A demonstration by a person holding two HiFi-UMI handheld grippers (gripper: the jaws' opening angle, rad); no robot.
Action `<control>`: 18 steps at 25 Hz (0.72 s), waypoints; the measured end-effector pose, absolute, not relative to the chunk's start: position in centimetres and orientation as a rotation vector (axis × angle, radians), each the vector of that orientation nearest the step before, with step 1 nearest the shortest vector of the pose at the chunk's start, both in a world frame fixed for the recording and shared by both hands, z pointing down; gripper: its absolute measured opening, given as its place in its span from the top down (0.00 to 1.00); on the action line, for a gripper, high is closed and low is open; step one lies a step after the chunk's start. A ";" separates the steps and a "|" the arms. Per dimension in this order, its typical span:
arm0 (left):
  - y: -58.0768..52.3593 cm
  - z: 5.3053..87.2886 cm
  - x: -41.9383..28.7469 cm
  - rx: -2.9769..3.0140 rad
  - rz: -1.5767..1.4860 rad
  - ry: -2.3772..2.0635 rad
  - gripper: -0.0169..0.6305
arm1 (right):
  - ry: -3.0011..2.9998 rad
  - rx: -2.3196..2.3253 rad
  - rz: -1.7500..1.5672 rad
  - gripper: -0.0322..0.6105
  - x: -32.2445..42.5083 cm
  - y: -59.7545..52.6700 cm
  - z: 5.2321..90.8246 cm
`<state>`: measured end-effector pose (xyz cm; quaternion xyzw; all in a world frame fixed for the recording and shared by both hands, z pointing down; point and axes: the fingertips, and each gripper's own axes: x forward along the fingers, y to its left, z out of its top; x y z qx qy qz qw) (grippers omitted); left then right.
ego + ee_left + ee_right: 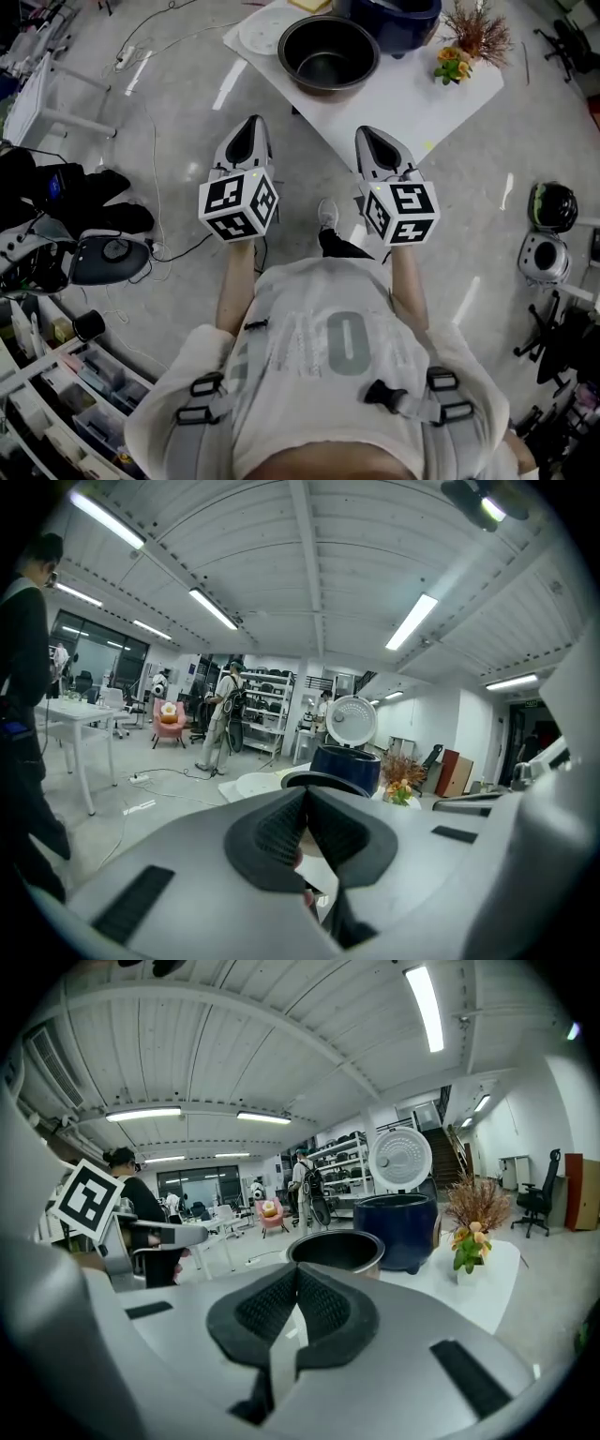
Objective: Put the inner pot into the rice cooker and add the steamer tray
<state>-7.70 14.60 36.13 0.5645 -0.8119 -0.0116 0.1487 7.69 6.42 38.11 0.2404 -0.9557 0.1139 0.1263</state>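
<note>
- The inner pot (pixel 328 52) sits upright and empty at the top centre of the head view. It's on the near corner of the white table (pixel 412 117), and it's not in the cooker yet.
- Just behind it, toward the upper right, stands the dark blue rice cooker (pixel 398 19). The right gripper view shows its round white lid (pixel 400 1159) flipped up, so the well looks ready to take the pot.
- To the pot's upper left a white round disc (pixel 265 30) lies flat on the table. That's probably the steamer tray, though I can't be sure from here.
- A dried-flower arrangement (pixel 473 37) stands at the table's right edge, beside the cooker, so it's one to steer clear of.
- The left gripper (pixel 251 127) and right gripper (pixel 370 136) hang side by side at mid-frame, over the floor and short of the table. Each has its jaws pressed together with nothing between them.
- I'd say the step in hand is the reach for the pot. The jaws should part before they meet the rim, and one gripper should take each opposite side. Then it's a level lift over the cooker's wall and a straight drop into the well.
</note>
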 end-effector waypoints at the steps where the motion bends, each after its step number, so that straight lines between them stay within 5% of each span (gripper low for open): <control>1: 13.4 36.0 -8.3 1.625 -0.034 -2.336 0.94 | -2.784 0.696 0.323 0.94 7.1 5.2 37.9; 18: 2.9 35.1 -13.0 1.672 -0.017 -2.330 0.94 | -2.781 0.758 0.309 0.94 2.3 -4.6 37.1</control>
